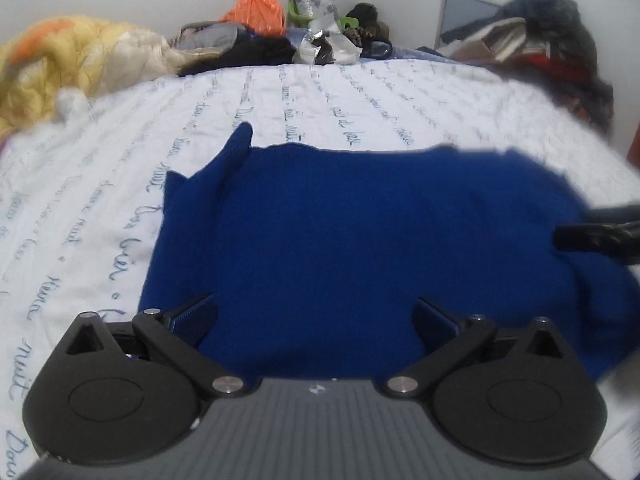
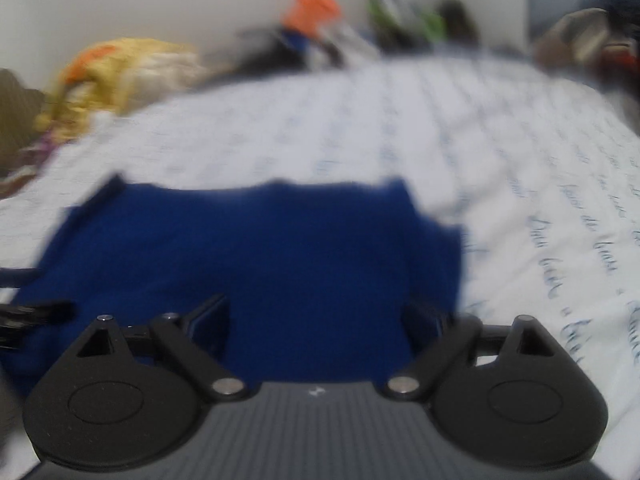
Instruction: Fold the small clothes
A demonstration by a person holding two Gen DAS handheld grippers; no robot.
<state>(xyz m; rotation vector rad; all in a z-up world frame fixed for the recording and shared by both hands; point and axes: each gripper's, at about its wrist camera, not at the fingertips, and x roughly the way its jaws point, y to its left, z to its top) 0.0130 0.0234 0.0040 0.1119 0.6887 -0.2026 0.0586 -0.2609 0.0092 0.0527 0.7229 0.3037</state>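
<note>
A dark blue knit garment lies spread flat on the white bed sheet, with a sleeve sticking up at its far left. My left gripper is open, its jaws wide apart just above the garment's near edge. My right gripper is open too, over the near right part of the same garment; this view is blurred. The right gripper's fingers show at the right edge of the left wrist view. The left gripper's fingers show at the left edge of the right wrist view.
The sheet carries blue handwriting print. A yellow quilt is bunched at the far left. Piles of clothes and bags, one orange, line the far edge by the wall. A dark heap of clothes sits at far right.
</note>
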